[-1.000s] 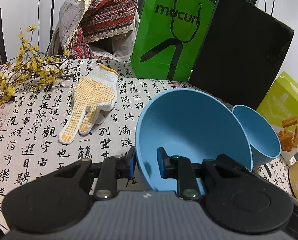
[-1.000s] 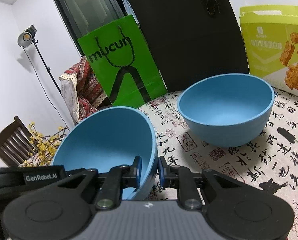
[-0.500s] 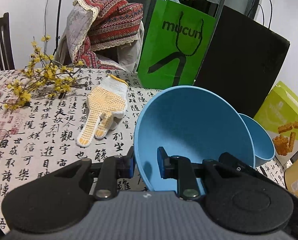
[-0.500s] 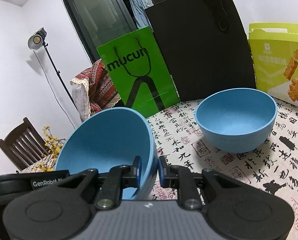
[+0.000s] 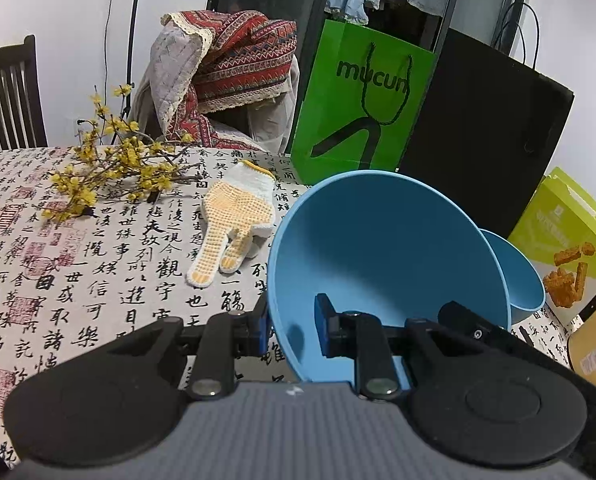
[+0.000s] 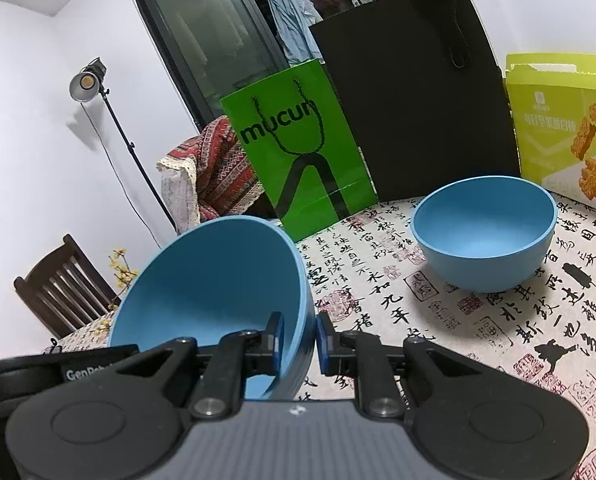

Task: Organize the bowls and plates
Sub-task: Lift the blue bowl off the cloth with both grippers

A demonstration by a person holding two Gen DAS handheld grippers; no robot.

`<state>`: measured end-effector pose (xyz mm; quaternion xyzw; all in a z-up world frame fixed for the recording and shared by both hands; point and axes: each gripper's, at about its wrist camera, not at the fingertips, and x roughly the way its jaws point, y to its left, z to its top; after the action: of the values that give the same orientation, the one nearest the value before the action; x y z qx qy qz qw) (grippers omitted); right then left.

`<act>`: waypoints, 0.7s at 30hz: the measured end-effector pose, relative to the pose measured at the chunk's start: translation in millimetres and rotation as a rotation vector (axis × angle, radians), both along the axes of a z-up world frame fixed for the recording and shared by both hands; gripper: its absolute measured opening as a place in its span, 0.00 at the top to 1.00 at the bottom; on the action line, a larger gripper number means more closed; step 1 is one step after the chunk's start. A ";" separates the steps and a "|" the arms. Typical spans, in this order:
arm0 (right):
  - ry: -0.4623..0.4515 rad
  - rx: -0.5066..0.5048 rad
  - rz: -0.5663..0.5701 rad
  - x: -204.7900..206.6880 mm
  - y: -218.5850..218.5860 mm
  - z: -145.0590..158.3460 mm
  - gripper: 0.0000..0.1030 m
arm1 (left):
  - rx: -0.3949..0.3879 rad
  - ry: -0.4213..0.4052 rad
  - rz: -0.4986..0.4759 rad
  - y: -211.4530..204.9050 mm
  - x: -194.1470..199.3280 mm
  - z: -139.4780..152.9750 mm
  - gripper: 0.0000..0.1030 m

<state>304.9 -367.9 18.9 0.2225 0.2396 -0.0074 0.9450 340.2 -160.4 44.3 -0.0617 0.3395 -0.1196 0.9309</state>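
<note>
We hold one smooth light-blue plastic bowl (image 5: 386,256) with both tools. Our left gripper (image 5: 290,326) is nearly closed, pinching the bowl's rim; our right gripper (image 6: 300,338) pinches the rim likewise. Both point gently downward, the bowl tilted above the calligraphy-print tablecloth (image 6: 438,320). A second matching blue bowl (image 6: 484,232) sits ahead and right of our right gripper.
</note>
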 end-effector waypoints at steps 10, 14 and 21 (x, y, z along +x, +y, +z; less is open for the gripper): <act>-0.014 -0.007 0.021 -11.4 12.3 7.3 0.84 | -0.005 -0.021 0.013 14.9 -14.4 7.2 0.78; -0.021 -0.016 0.027 -14.8 18.6 9.9 0.84 | -0.013 -0.021 0.022 22.3 -19.4 7.3 0.78; -0.015 -0.017 0.034 -24.7 27.3 11.5 0.84 | -0.022 -0.022 0.028 30.7 -29.7 7.9 0.78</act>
<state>280.1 -340.6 30.4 0.2106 0.2360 0.0082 0.9486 310.5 -129.7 52.2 -0.0754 0.3271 -0.1111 0.9354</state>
